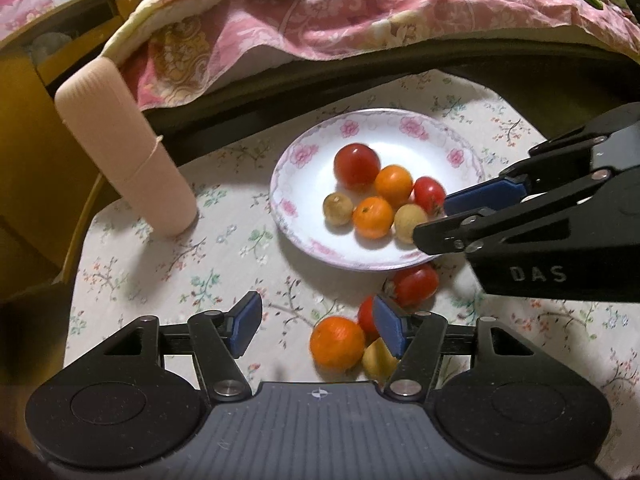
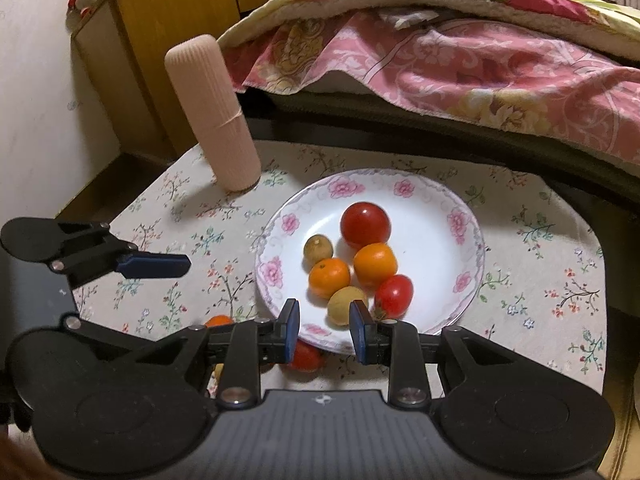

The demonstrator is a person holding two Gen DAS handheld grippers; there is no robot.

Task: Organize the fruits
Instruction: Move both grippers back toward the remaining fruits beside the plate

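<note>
A white plate with pink flowers (image 1: 304,160) (image 2: 432,204) holds several fruits: a big red tomato (image 1: 357,165) (image 2: 365,225), two oranges (image 1: 373,217) (image 2: 329,278), a small tomato (image 1: 429,193) (image 2: 394,295) and two tan fruits (image 1: 338,209) (image 2: 318,251). On the cloth in front of the plate lie an orange (image 1: 338,344), two tomatoes (image 1: 414,284) and a yellow fruit (image 1: 378,358). My left gripper (image 1: 316,326) is open just above these loose fruits. My right gripper (image 2: 325,330) is open over the plate's near rim, by a tan fruit (image 2: 344,305).
A tall ribbed pink cylinder (image 1: 124,148) (image 2: 214,116) stands left of the plate on the floral tablecloth (image 1: 180,248). A pink quilt (image 1: 360,12) on a bed lies beyond the table. A yellow wooden cabinet (image 1: 48,40) is at the left.
</note>
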